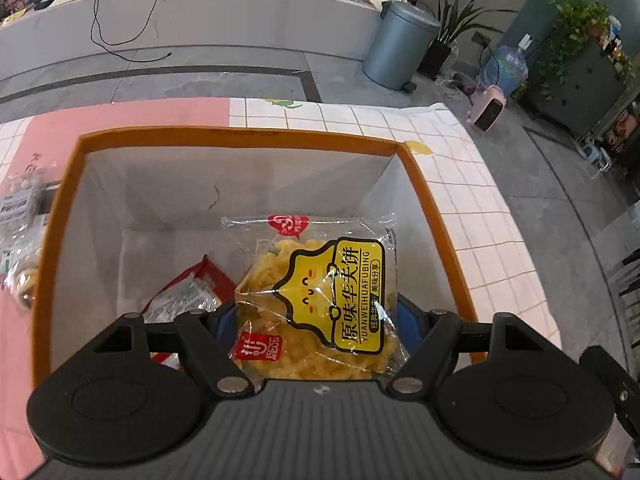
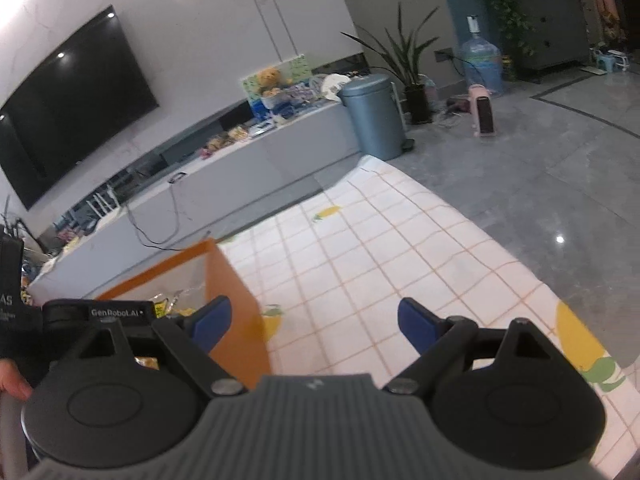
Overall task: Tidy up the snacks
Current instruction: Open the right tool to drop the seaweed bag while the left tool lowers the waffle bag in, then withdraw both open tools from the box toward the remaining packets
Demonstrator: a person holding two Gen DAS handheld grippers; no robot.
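Checked tablecloth (image 2: 380, 264), grey tiled floor (image 2: 540, 168).

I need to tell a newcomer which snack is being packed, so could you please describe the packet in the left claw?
Look for the orange-rimmed box on the tiled cloth. Above its white inside, the left claw holds a clear waffle packet. Its yellow label with a drawn face sets it apart from the red and white packet lying in the box.

Dim indoor light, ceiling-lamp glare on floor, fisheye-bent edges, slight blur
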